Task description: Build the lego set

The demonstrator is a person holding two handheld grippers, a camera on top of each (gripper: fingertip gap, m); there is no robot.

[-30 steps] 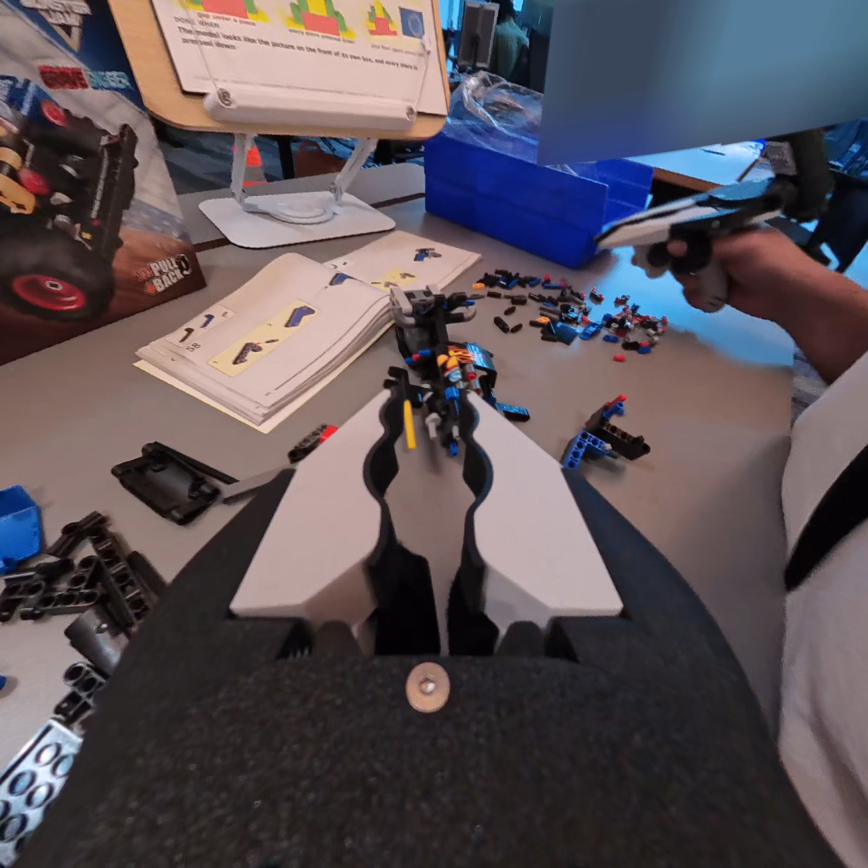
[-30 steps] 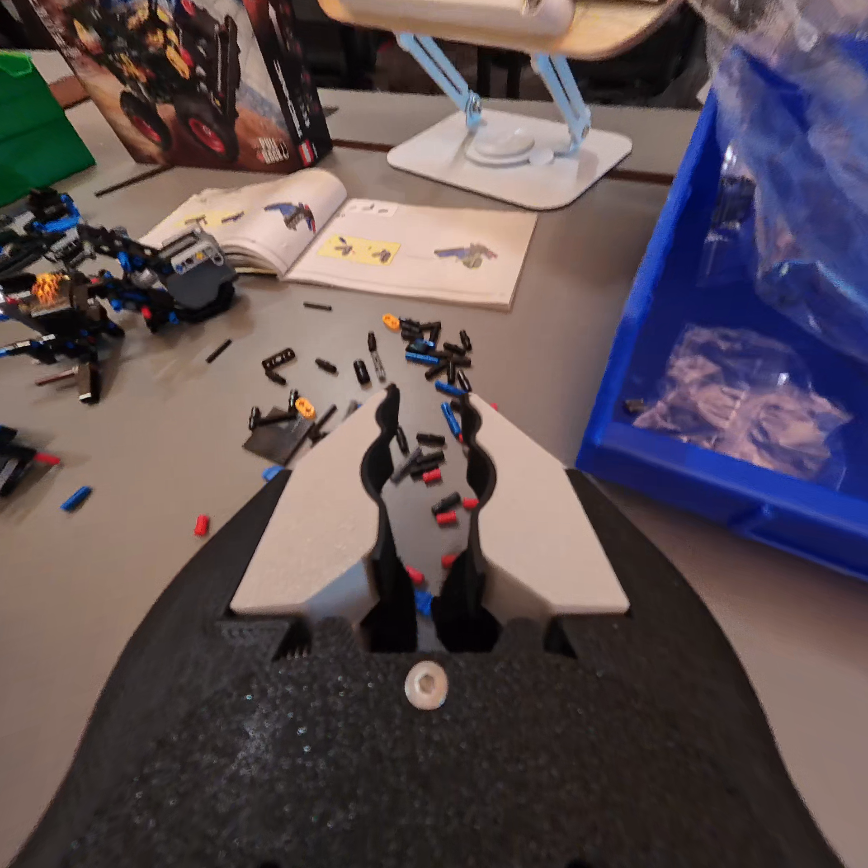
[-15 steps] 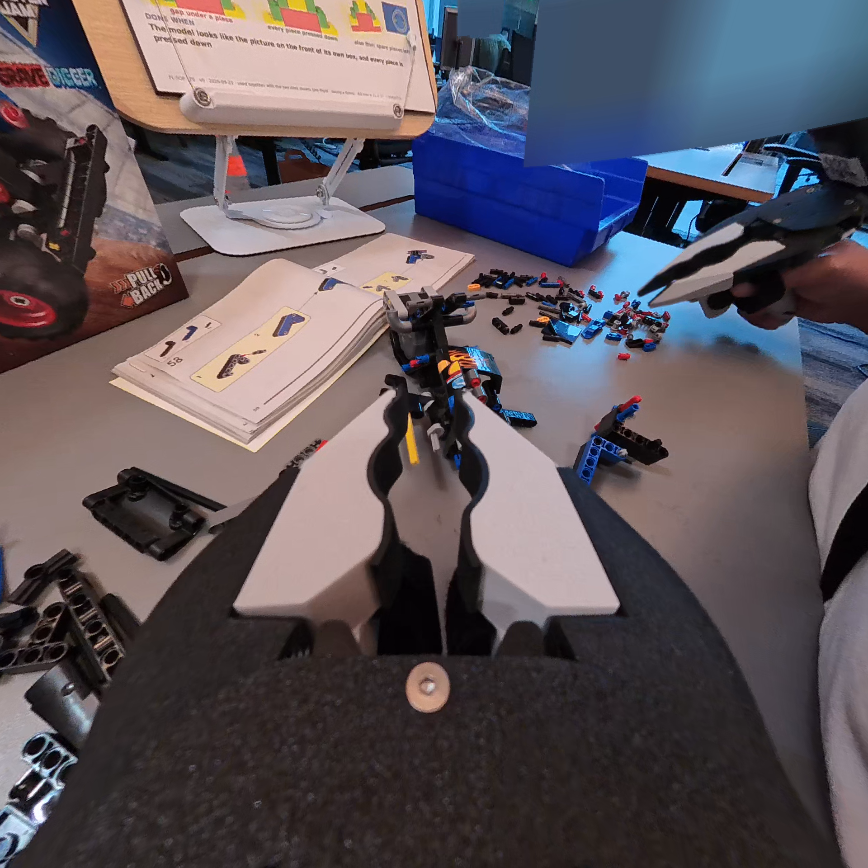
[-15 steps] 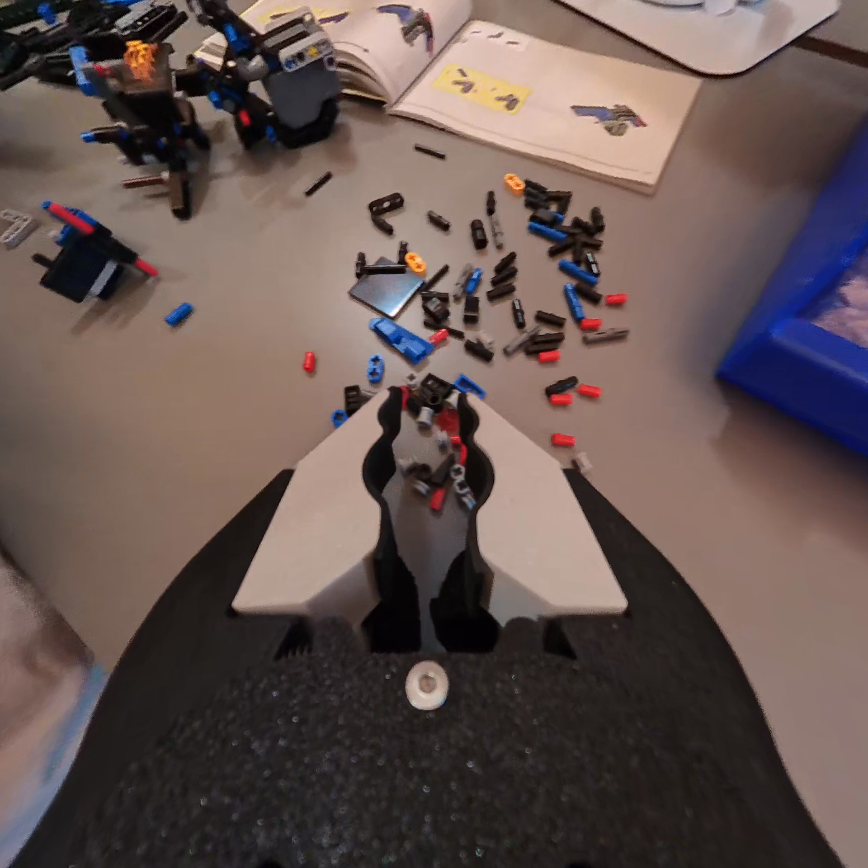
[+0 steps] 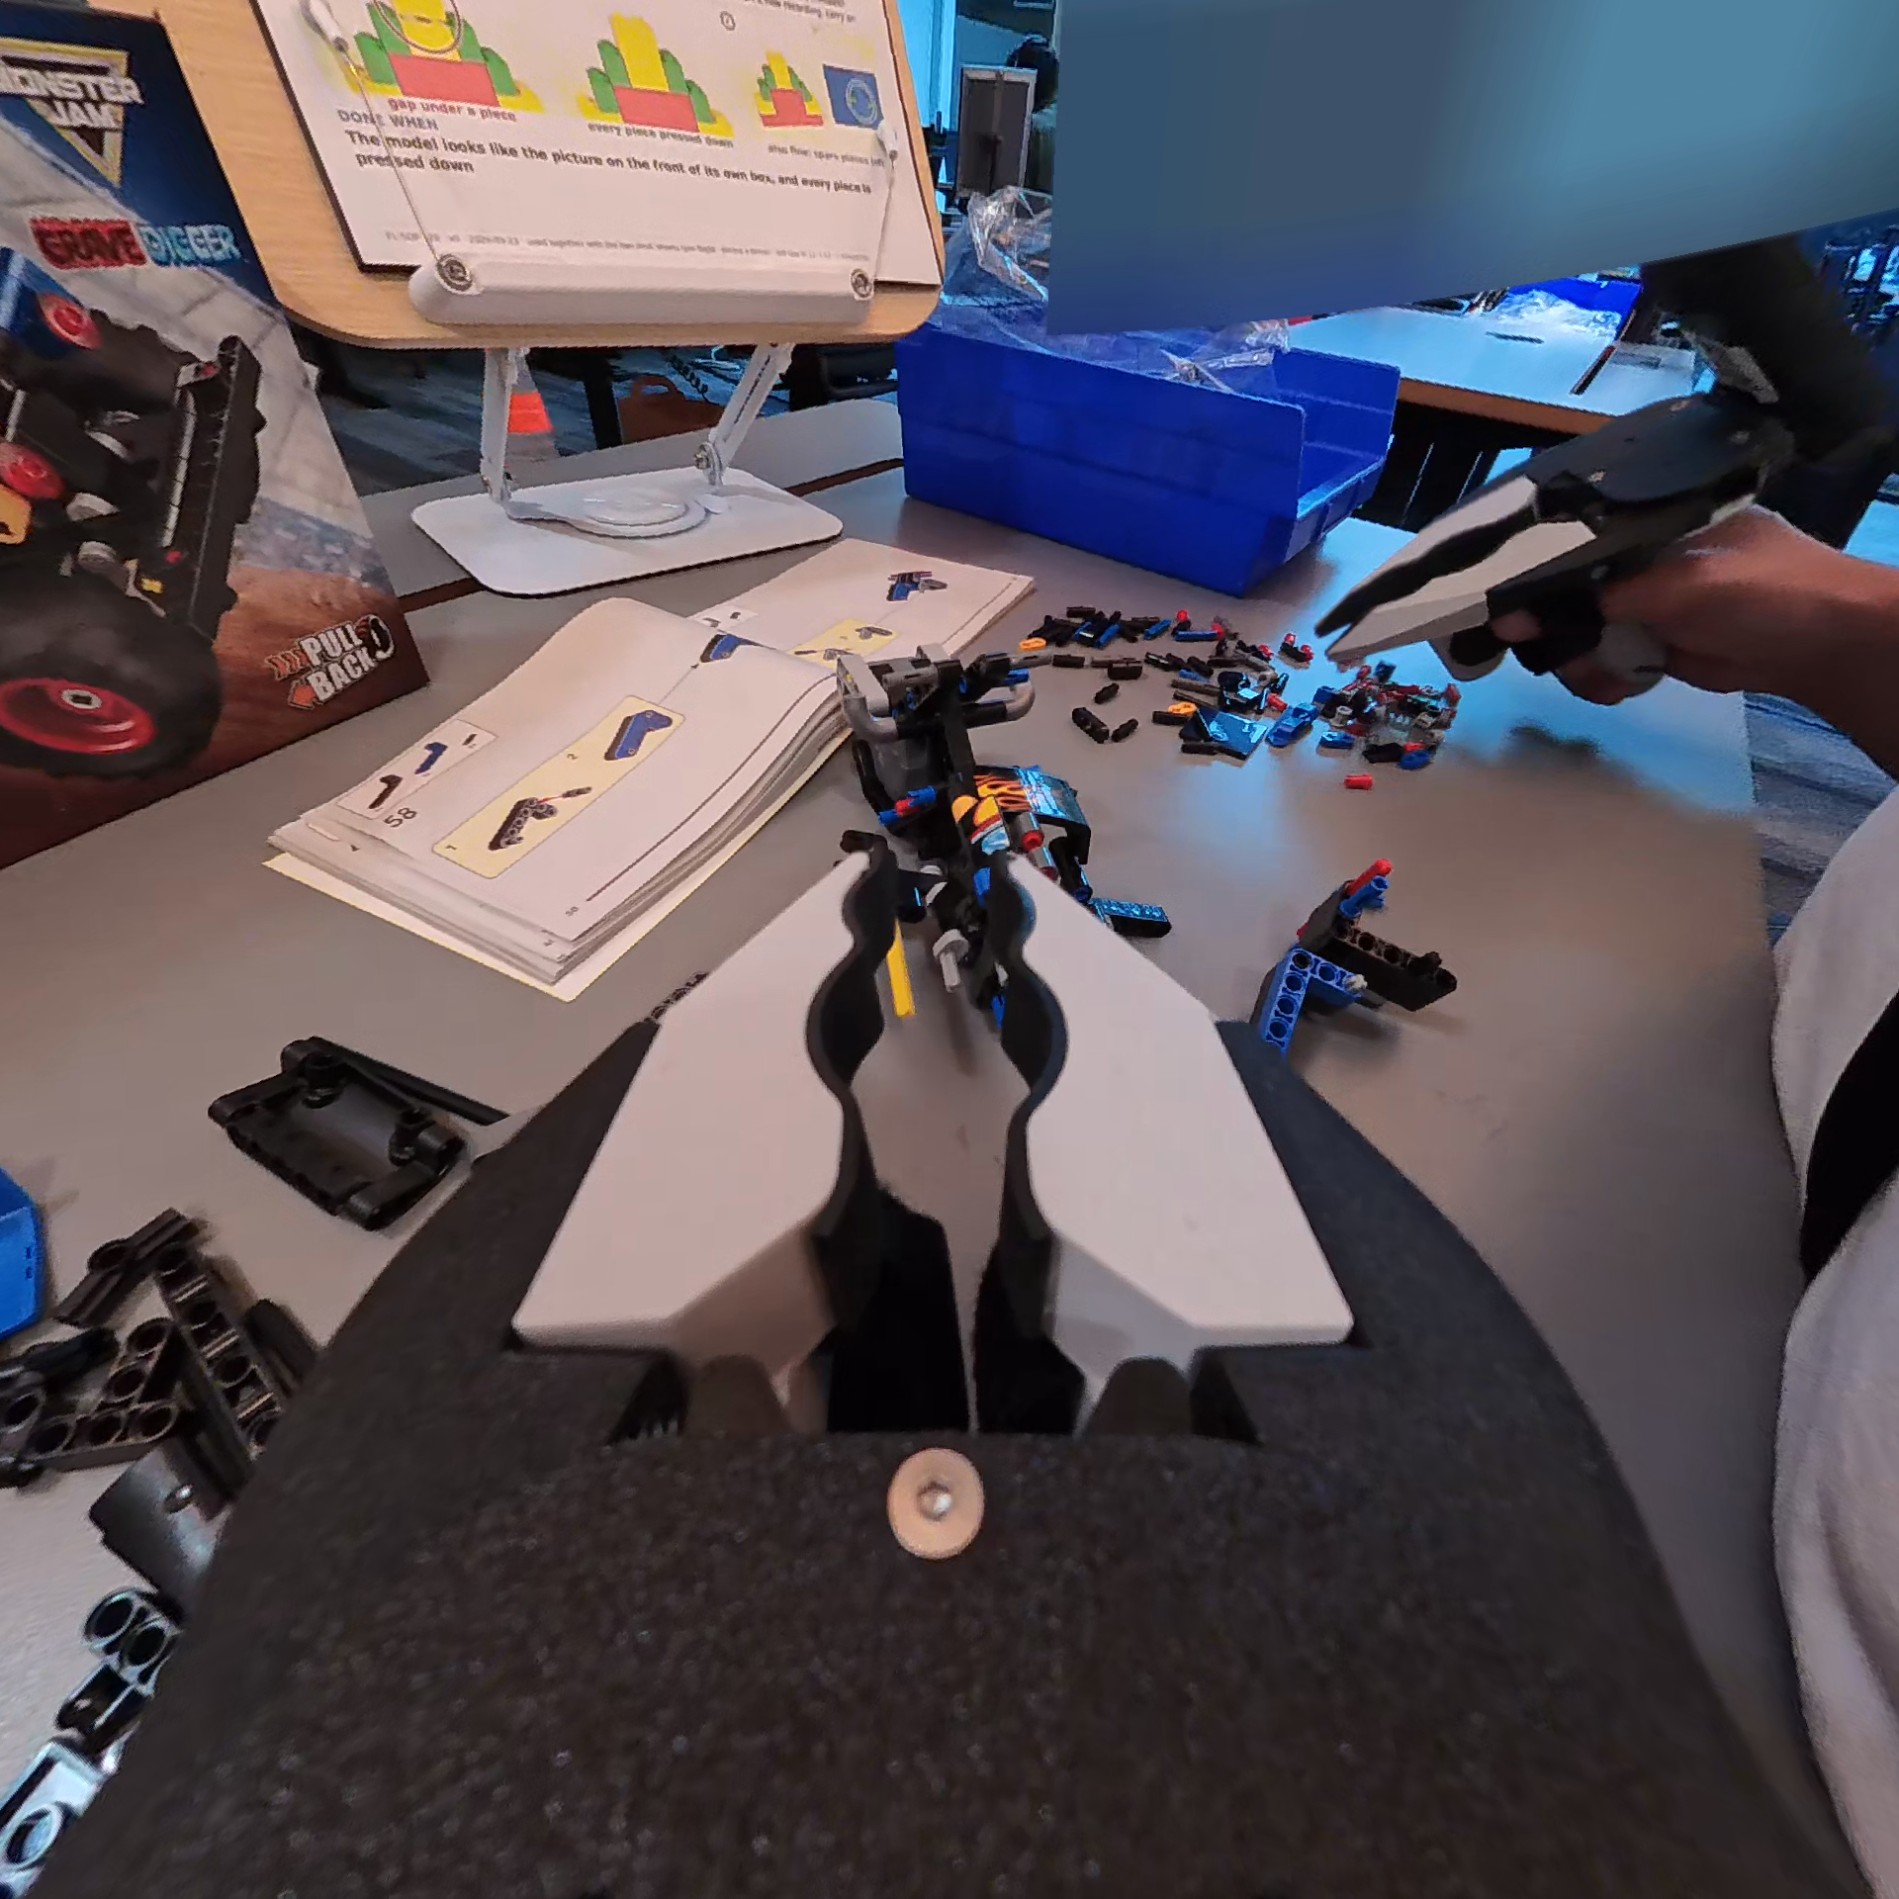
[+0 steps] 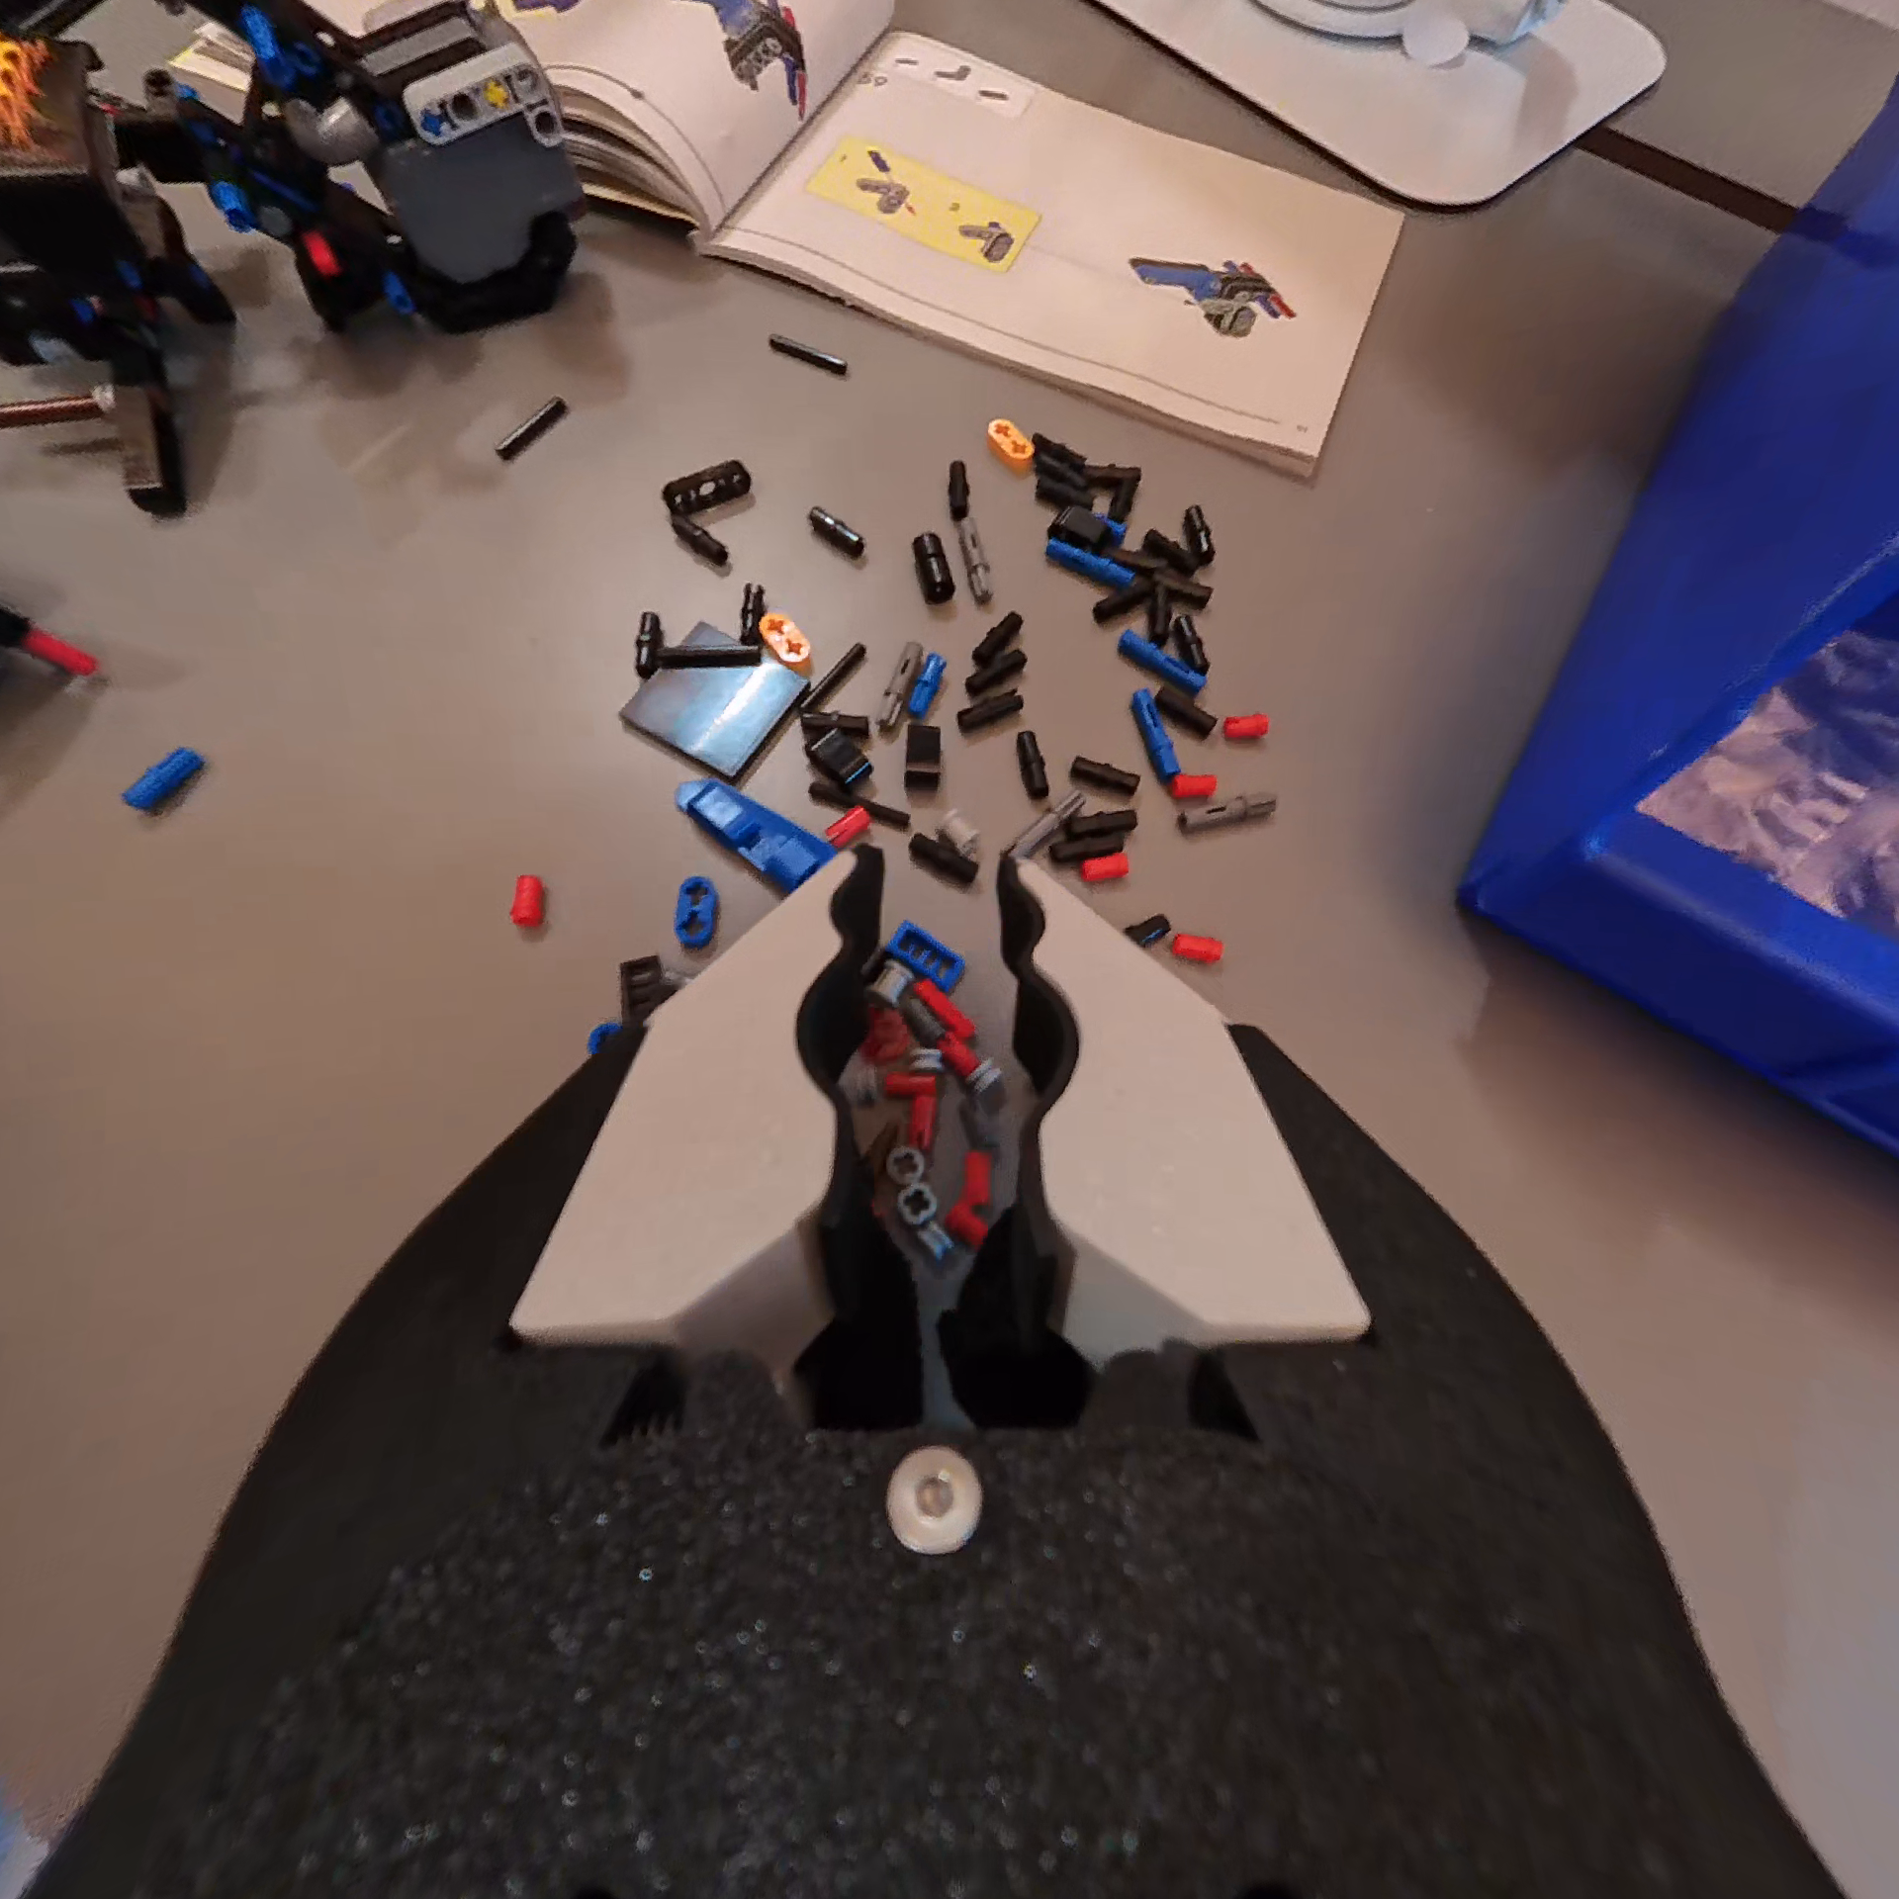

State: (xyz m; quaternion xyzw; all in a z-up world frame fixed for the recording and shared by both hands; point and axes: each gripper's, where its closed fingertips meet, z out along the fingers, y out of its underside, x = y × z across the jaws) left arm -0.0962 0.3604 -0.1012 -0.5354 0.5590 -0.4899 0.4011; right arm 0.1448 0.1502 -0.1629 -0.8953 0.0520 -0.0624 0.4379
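Lego set: partly built. Chassis assembly (image 5: 966, 791), black with blue pins and a flame-printed panel, sits on the grey table (image 5: 1541, 1182) just beside the open instruction booklet (image 5: 575, 781). A small blue-and-black sub-assembly (image 5: 1346, 966) lies apart to its right, not yet joined. No wheels on the chassis, so judged well short of done. Loose pins and connectors (image 6: 1028, 699), black, blue, red and orange, are spread between booklet and blue bin (image 6: 1747, 637); black beams (image 5: 134, 1377) wait at near left.

Left gripper (image 5: 940, 873) hovers over the chassis end, jaws parted, holding nothing. Right gripper (image 6: 940, 873) hangs low over the pin pile, jaws parted and empty; judged to be selecting a small pin.

Writing: set box (image 5: 154, 493) carries printed branding and a truck picture; a printed sheet sits on the stand (image 5: 617, 134); booklet pages are numbered. Text not transcribed.
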